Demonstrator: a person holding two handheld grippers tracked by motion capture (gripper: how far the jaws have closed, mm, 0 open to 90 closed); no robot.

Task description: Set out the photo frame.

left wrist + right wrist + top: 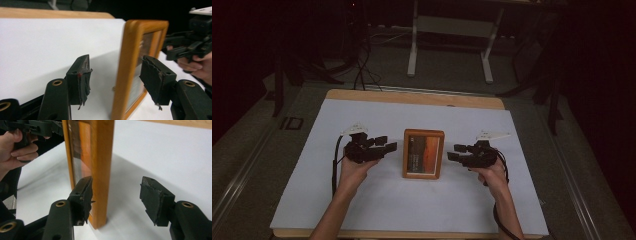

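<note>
- A wooden picture frame (424,153) stands near the middle of the tabletop (362,210), on the white sheet (452,200) that covers most of it.
- The frame has an orange-brown border around a glazed picture that is dark at the top and lighter toward the bottom.
- The left gripper (388,146) sits just to the left of the frame, held in the person's left hand (354,170), jaws pointing at the frame's left edge.
- In the left gripper view, its jaws stand wide apart, with the frame's (130,72) near edge in the gap between them; neither pad presses on the wood.
- The right gripper (452,152) sits just to the right of the frame, held in the right hand (492,175), jaws pointing at the frame's right edge.
- In the right gripper view, its jaws are spread wide; the frame's (101,170) edge stands close by the left-hand pad, while the other pad is well clear of it over the white sheet.
- Neither gripper holds anything.
- A black cable trails from each gripper back along the forearm.
</note>
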